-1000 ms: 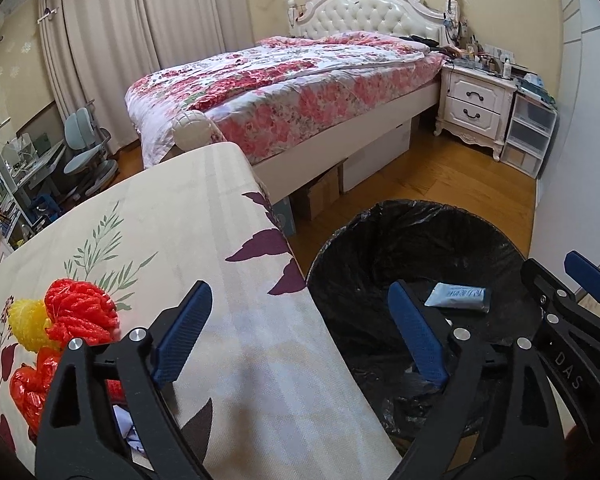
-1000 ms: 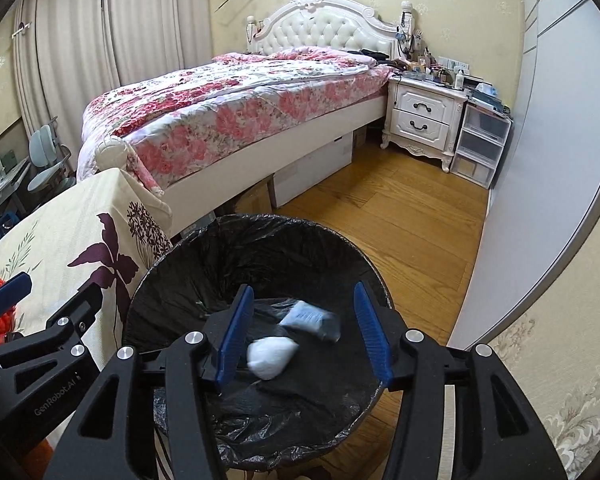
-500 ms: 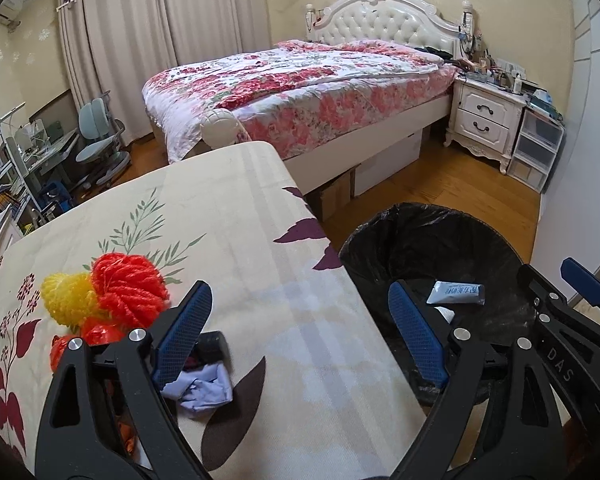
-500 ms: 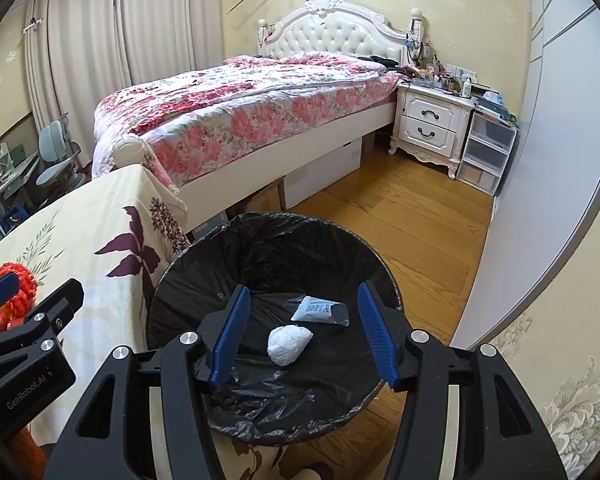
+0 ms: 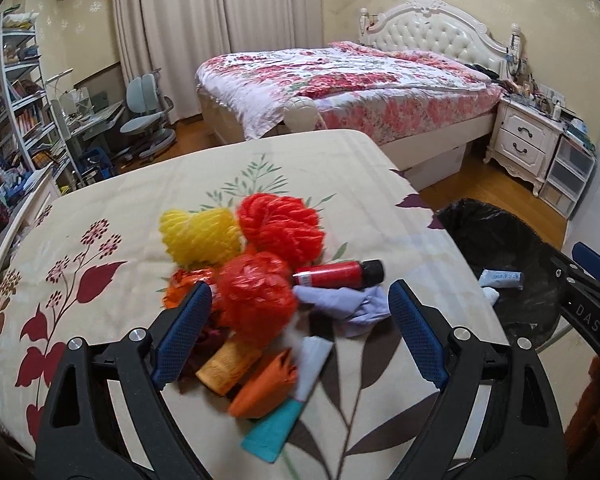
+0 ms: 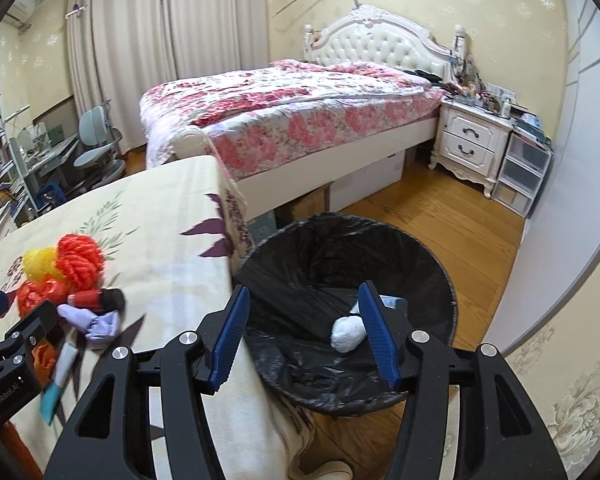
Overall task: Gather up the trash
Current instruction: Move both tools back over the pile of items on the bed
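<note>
The left gripper [image 5: 300, 334] hangs over the trash pile on the floral tablecloth [image 5: 120, 208], its blue pads spread wide with nothing pressed between them. Within that gap lie an orange-red crumpled plastic bag [image 5: 256, 298], a lilac crumpled wad [image 5: 350, 304], an orange tube [image 5: 226, 366], a folded orange paper [image 5: 266, 384] and a white tube with a teal end [image 5: 290, 404]. Just beyond the bag rests a red bottle with a black cap [image 5: 336, 274]; beyond that sit a red mesh ball [image 5: 280, 228] and a yellow mesh ball [image 5: 200, 234], touching each other.

The right gripper [image 6: 302, 336] is held above the rim of the black-lined trash bin [image 6: 440, 276], which stands on the wooden floor just beside the table's edge. Its pads are partly apart and grip nothing. Inside the bin lie a white crumpled wad [image 6: 348, 332] and a pale blue packet [image 5: 500, 279], partly hidden behind one pad in the right view.
</note>
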